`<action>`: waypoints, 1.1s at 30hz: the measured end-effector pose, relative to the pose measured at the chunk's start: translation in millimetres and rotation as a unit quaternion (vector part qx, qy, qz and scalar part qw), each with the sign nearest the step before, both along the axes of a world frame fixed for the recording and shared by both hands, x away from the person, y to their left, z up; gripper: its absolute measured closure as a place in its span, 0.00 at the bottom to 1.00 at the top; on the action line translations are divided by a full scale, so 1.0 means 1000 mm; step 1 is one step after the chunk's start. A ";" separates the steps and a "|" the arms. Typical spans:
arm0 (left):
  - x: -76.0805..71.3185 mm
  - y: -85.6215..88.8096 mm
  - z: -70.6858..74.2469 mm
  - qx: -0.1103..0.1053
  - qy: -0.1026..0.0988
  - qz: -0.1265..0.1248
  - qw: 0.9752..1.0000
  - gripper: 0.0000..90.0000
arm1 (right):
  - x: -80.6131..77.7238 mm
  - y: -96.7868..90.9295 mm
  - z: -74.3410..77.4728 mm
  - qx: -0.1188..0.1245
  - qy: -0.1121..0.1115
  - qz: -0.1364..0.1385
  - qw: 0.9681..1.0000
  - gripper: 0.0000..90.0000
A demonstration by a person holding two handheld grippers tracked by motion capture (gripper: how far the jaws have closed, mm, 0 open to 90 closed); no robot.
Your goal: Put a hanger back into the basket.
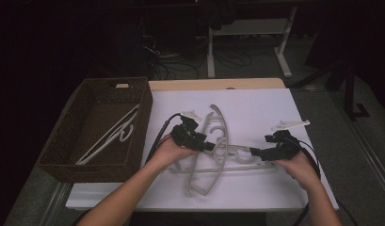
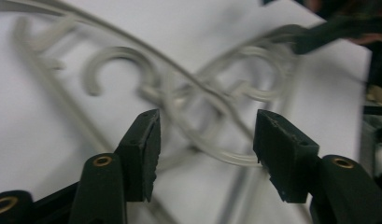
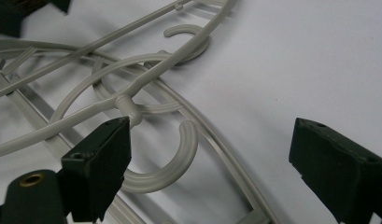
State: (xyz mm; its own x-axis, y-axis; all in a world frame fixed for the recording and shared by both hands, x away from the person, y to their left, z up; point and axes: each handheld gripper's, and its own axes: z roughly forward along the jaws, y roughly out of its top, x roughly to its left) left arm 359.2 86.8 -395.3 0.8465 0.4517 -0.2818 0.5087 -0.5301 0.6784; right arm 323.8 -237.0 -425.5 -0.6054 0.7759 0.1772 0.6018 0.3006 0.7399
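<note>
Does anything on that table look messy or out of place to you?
Yes. The pale grey plastic hangers on the white table lie crossed and tangled in a heap, hooks interlocked, between the left gripper and right gripper. One white hanger lies neatly in the brown woven basket.

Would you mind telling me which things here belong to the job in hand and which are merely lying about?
In the job:
- tangled hangers
- left gripper, open
- right gripper, open
- wicker basket
- white hanger in it

Lying about:
- cables on the floor
- table legs behind
</note>
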 end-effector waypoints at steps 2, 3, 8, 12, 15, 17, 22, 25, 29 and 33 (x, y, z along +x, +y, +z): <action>-0.012 -0.005 -0.002 0.004 -0.001 -0.013 1.000 0.42 | 0.000 0.000 0.000 -0.001 0.000 0.000 1.000 0.14; -0.018 -0.008 -0.004 0.006 -0.003 -0.018 1.000 0.41 | 0.000 0.000 0.000 -0.001 0.001 -0.001 1.000 0.14; -0.035 -0.021 -0.019 0.029 -0.003 -0.040 0.999 0.40 | 0.001 -0.001 -0.001 -0.002 0.002 -0.002 1.000 0.14; -0.041 -0.028 -0.032 0.052 -0.006 -0.044 0.998 0.38 | 0.001 -0.001 -0.001 -0.001 0.002 -0.002 1.000 0.14; -0.045 -0.034 -0.041 0.063 -0.005 -0.046 0.997 0.34 | 0.001 -0.002 -0.002 -0.003 0.003 -0.002 1.000 0.14; -0.047 -0.037 -0.044 0.070 -0.007 -0.049 0.996 0.32 | 0.001 -0.001 -0.002 -0.005 0.003 -0.002 1.000 0.14; -0.050 -0.043 -0.050 0.087 -0.017 -0.053 0.995 0.34 | 0.001 -0.001 -0.003 -0.007 0.003 0.000 1.000 0.14; -0.051 -0.044 -0.050 0.090 -0.024 -0.052 0.994 0.40 | 0.002 -0.001 -0.003 -0.007 0.003 0.000 1.000 0.14; -0.049 -0.040 -0.050 0.092 -0.021 -0.054 0.994 0.49 | 0.001 -0.001 -0.003 -0.007 0.003 -0.001 1.000 0.14; -0.043 -0.028 -0.048 0.091 -0.011 -0.051 0.995 0.55 | 0.001 -0.002 -0.003 -0.005 0.003 -0.002 1.000 0.14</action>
State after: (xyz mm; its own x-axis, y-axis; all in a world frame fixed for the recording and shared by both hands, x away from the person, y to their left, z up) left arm 316.4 58.3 -443.3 0.8956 0.4048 -0.1844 0.4321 -0.6928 0.5773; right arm 325.2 -239.2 -428.1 -0.6013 0.7800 0.1733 0.6072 0.3051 0.7336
